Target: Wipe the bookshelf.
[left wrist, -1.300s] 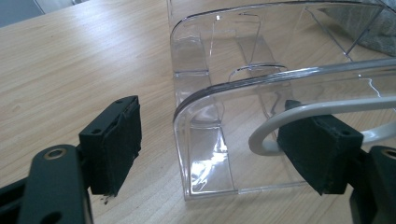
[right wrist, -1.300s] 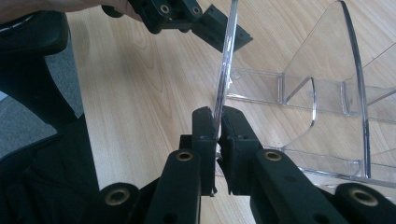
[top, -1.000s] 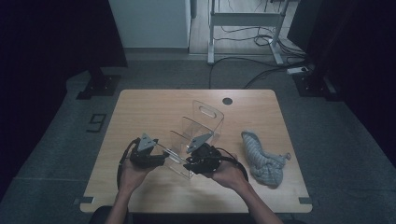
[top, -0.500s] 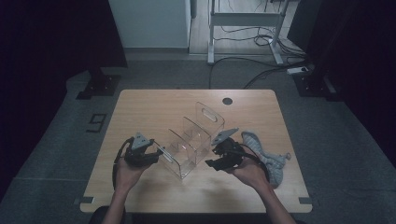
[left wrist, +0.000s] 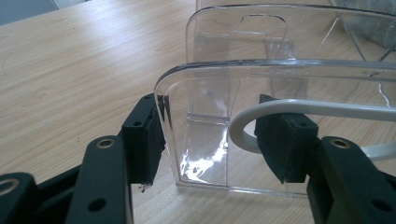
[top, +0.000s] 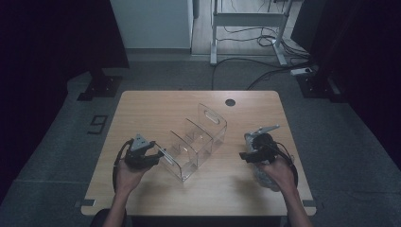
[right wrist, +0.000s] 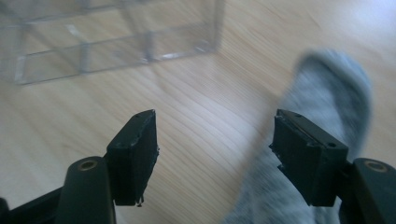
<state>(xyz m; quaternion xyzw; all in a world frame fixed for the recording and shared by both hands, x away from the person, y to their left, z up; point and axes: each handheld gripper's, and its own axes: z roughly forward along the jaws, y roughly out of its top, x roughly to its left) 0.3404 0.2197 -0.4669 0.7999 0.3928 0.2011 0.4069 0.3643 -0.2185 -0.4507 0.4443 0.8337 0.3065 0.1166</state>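
My left gripper jaws straddle the clear plastic divided organiser's end wall; my right gripper's jaws, just opening, hang apart over the wooden tabletop beside the grey knitted sock.

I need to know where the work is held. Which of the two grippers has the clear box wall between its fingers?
The left gripper: its fingers straddle the near end wall of the clear box. The right gripper is open over bare table by the grey sock.
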